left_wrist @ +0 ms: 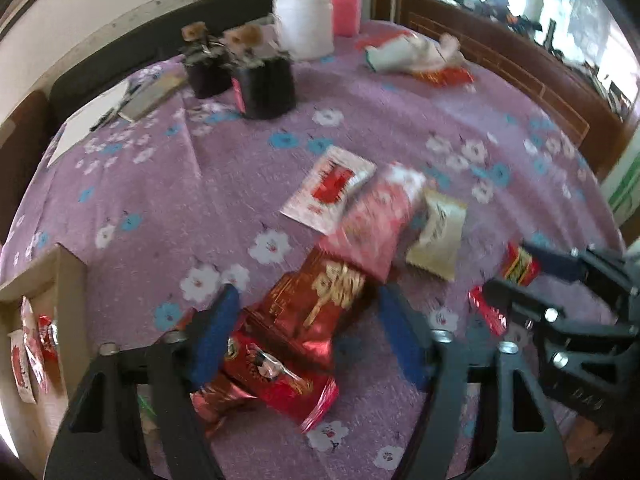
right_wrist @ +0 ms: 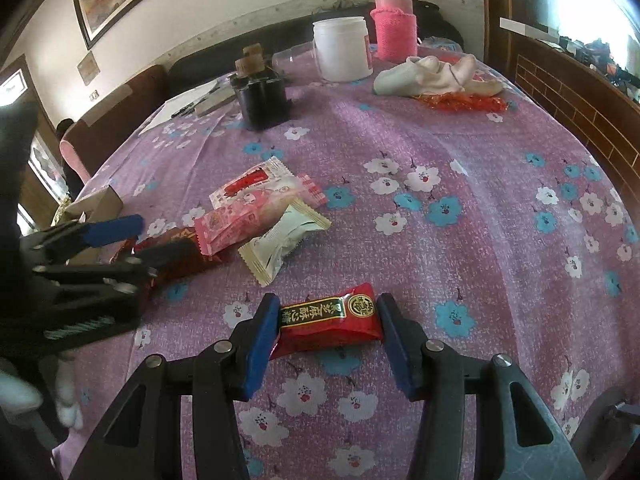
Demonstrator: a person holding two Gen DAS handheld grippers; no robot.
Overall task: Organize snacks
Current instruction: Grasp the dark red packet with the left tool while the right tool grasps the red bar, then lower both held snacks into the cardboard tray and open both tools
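Note:
My left gripper (left_wrist: 310, 304) is open, its blue pads either side of a dark red and gold snack packet (left_wrist: 316, 304) that lies over another red packet (left_wrist: 276, 384). Past it lie a pink packet (left_wrist: 372, 224), a white and red sachet (left_wrist: 328, 190) and a cream packet (left_wrist: 438, 234). My right gripper (right_wrist: 328, 316) is open around a small red candy bar (right_wrist: 330, 322) on the purple floral cloth (right_wrist: 460, 140); it also shows in the left wrist view (left_wrist: 520, 276).
A cardboard box (left_wrist: 36, 320) holding packets stands at the left edge. At the back are black pots (left_wrist: 264, 88), a white jar (left_wrist: 304, 24), a pink bottle (left_wrist: 340, 0), a notepad (left_wrist: 96, 120), a white cloth (right_wrist: 436, 74) and red wrappers (right_wrist: 460, 102).

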